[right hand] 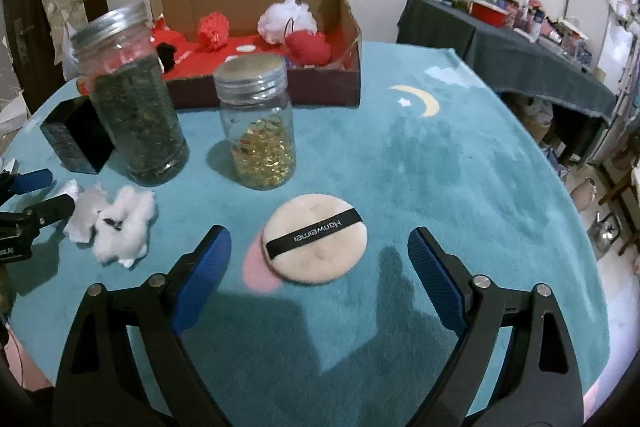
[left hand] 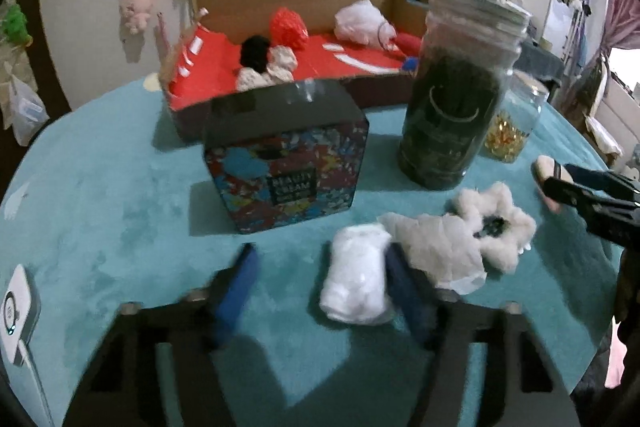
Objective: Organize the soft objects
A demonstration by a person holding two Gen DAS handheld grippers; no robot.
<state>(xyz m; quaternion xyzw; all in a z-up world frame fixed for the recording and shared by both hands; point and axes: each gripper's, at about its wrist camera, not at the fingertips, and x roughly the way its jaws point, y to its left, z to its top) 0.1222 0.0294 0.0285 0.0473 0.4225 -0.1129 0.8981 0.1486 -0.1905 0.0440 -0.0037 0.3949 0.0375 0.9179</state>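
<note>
Soft things on the teal worktop (right hand: 460,155), a gripper over each.

A rolled white cloth (left hand: 356,279) lies between the left gripper (left hand: 320,283) fingers, touching only the right-hand one; jaws apart, nothing clamped. Beside it sit a crumpled tissue (left hand: 440,251) and a cotton tuft (left hand: 500,223). The right gripper (right hand: 320,259) stands released around the round powder puff (right hand: 314,239). Two jars and the cardboard box (right hand: 256,27) stand beyond.
</note>
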